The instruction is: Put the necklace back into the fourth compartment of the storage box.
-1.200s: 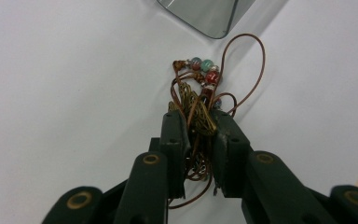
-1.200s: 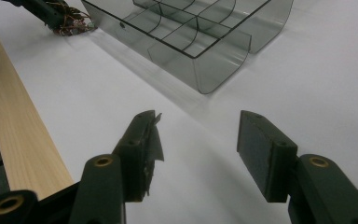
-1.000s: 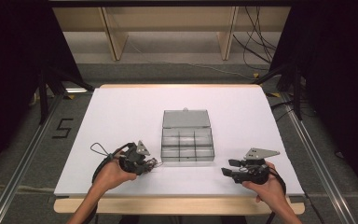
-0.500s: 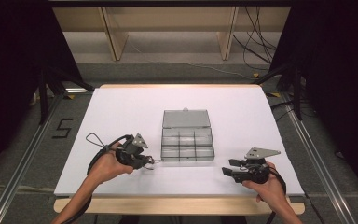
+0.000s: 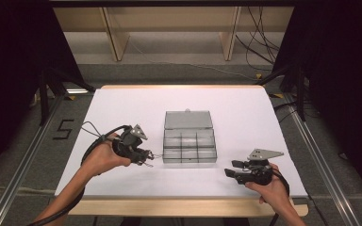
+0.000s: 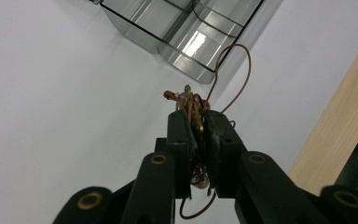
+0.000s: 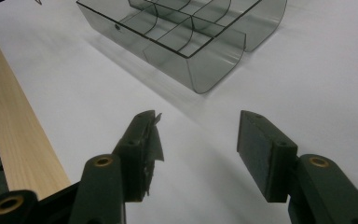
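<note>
A clear grey compartment box [image 5: 189, 145] lies open on the white table [image 5: 122, 103], its lid flat behind it. My left gripper [image 5: 150, 156] hovers just left of the box's front left corner, jaws pointing toward it. It is shut on a small tangle of thin brown wire with gold bits [image 6: 196, 108]; one wire loop [image 6: 237, 70] arcs up beyond the jaws in front of the box [image 6: 186, 32]. My right gripper [image 5: 230, 168] rests low at the front right, open, with nothing between its pads [image 7: 265, 149]. The box [image 7: 186, 32] lies ahead of it.
The table's wooden front edge [image 5: 179, 205] runs close under both hands. Metal rails [image 5: 23, 160] flank the table. A floor marking "5" [image 5: 63, 128] lies to the left. Cables [image 5: 259, 52] trail on the floor behind.
My left hand has risen off the table with the wire tangle and shifted slightly toward the box. The right hand has stayed still.
</note>
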Tool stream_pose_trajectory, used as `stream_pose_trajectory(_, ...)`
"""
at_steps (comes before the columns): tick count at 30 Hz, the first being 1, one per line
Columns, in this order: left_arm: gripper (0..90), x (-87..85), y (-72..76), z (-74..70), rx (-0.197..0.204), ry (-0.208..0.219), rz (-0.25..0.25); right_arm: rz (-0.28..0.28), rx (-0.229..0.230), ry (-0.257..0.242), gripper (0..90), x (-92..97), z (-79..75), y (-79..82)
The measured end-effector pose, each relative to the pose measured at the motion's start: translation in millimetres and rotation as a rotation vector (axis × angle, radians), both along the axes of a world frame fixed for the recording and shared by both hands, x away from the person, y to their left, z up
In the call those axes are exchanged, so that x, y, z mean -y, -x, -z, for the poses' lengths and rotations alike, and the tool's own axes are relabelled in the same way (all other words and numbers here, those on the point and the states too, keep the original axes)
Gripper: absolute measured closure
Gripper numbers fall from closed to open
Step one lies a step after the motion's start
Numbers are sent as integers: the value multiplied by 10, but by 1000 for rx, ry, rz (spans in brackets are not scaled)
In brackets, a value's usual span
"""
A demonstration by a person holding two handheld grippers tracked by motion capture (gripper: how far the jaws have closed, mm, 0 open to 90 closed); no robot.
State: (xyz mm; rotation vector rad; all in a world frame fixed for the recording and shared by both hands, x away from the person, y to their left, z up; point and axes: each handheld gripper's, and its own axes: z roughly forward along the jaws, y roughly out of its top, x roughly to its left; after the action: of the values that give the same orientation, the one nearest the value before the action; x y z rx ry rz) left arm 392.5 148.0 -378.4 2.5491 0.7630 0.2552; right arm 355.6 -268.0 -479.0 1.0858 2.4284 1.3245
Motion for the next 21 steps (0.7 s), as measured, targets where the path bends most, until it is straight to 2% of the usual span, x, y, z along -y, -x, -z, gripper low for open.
stream_pose_trajectory(3, 799, 31, -38, -85, -3, -19, 9, 1, 0, -1, 484, 1, -1, -1)
stream_pose_trajectory(4, 799, 42, -52, -107, -2, -26, 15, 11, -26, -16, 484, -8, -3, 13)
stream_pose_trajectory(7, 799, 107, -106, -179, 9, -22, 16, 3, -6, -1, 484, 8, -2, -2)
stream_pose_trajectory(11, 798, 236, -190, -258, 6, -30, 34, 15, -31, -19, 484, -5, -2, 14)
stream_pose_trajectory(12, 799, 283, -209, -272, 7, -30, 39, 7, -5, -9, 484, 8, 0, -2)
stream_pose_trajectory(14, 798, 351, -230, -281, 11, -36, 45, 14, -42, -26, 484, -2, -2, 15)
stream_pose_trajectory(16, 799, 428, -251, -279, 5, -41, 58, 11, -44, -31, 484, 2, -4, 14)
stream_pose_trajectory(17, 799, 467, -260, -273, 4, -42, 59, 6, -19, -20, 484, 17, -1, -4)
stream_pose_trajectory(21, 798, 615, -317, -260, 3, -46, 71, 7, -22, -23, 484, 29, -7, -4)
